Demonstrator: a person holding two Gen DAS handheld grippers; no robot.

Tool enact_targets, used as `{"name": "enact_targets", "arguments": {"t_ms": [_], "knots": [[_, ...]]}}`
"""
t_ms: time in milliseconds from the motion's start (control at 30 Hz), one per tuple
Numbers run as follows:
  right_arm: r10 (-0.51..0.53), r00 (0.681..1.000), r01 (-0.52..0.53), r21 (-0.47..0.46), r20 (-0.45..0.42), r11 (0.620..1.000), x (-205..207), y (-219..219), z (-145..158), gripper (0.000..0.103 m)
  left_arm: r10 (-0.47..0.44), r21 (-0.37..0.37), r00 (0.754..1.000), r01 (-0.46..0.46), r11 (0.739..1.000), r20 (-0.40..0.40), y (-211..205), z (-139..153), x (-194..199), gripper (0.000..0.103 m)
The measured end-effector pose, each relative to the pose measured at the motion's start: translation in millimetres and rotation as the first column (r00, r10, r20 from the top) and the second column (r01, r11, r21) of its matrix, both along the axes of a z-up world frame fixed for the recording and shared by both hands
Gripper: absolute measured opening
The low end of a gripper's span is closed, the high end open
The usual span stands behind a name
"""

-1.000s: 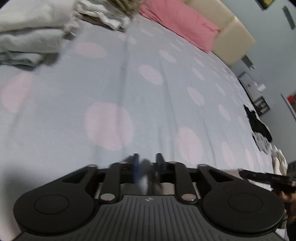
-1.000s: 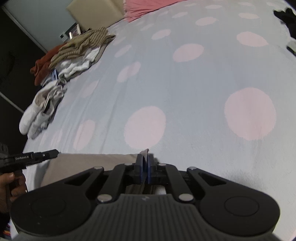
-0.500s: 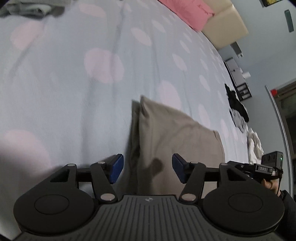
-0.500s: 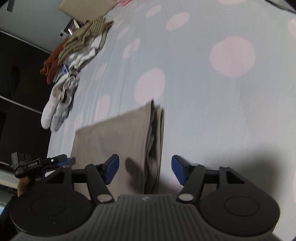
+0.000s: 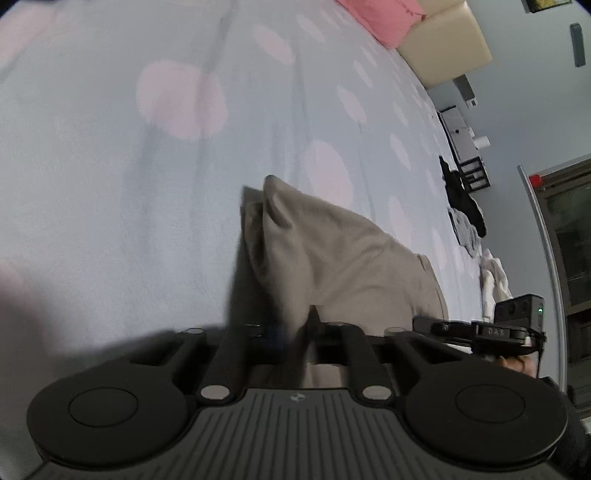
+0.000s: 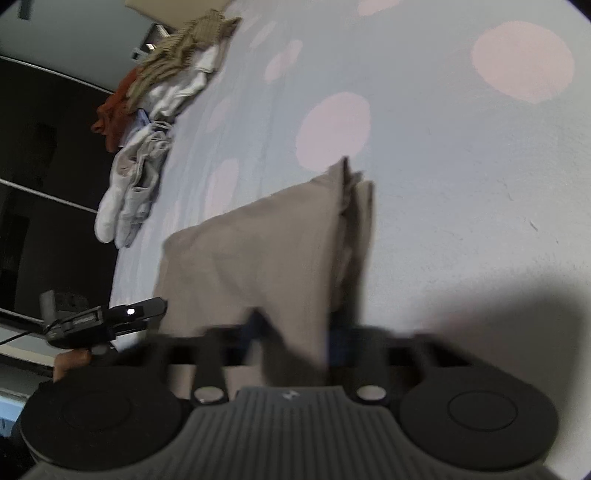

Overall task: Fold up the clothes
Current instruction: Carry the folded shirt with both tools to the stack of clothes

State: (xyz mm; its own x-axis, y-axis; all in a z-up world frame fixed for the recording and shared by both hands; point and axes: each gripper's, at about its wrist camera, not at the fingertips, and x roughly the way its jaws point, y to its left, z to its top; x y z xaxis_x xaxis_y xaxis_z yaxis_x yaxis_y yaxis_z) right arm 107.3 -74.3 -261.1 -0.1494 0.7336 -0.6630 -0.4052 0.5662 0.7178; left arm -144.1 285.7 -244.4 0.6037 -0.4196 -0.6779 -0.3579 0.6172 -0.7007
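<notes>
A folded beige garment (image 5: 332,258) lies on the grey bedsheet with pink dots (image 5: 110,184); it also shows in the right wrist view (image 6: 258,251). My left gripper (image 5: 291,330) is at the garment's near left edge, with its blurred jaws closed down on the cloth. My right gripper (image 6: 295,336) is at the near right edge, with its blurred jaws narrowed around a raised fold of the cloth. The right gripper also shows at the right of the left wrist view (image 5: 480,330), and the left gripper at the left of the right wrist view (image 6: 107,317).
A pile of unfolded clothes (image 6: 155,110) lies along the bed's left side. Dark and white clothes (image 5: 465,206) lie at the bed's right edge. A pink pillow (image 5: 376,18) and a beige headboard (image 5: 443,48) are at the far end.
Both grippers were shut a second ago, opened wide and drew back from the garment, and now have closed in on its near edge. The garment's near edge has lifted.
</notes>
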Motion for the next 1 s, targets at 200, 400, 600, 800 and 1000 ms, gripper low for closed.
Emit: {"name": "enact_targets", "arguments": {"t_ms": [200,400,600,800,1000], "knots": [[-0.003,1.000,0.004,0.046,-0.014,0.999,-0.3,-6.2,13.3,0.013,0.035,-0.018,0.999,-0.034,0.999,0.040,8.4,26.7,-10.7,0.007],[0.013,1.000,-0.012,0.142,-0.008,0.990,3.4,21.0,49.6,0.012,0.080,0.013,0.990,-0.082,0.997,0.116,40.8,71.4,-21.5,0.007],[0.083,0.996,-0.086,0.211,0.024,0.974,13.6,103.3,77.0,0.012,0.162,0.053,0.976,-0.172,0.984,0.146,104.7,104.6,-46.0,0.007],[0.174,0.984,-0.176,0.243,0.030,0.954,5.9,199.8,90.7,0.012,0.212,0.110,0.967,-0.228,0.968,0.140,178.3,138.2,-67.2,0.007],[0.239,0.971,-0.231,0.292,0.006,0.928,3.1,295.2,106.3,0.012,0.252,0.146,0.958,-0.271,0.952,0.134,263.0,182.0,-74.5,0.007]]}}
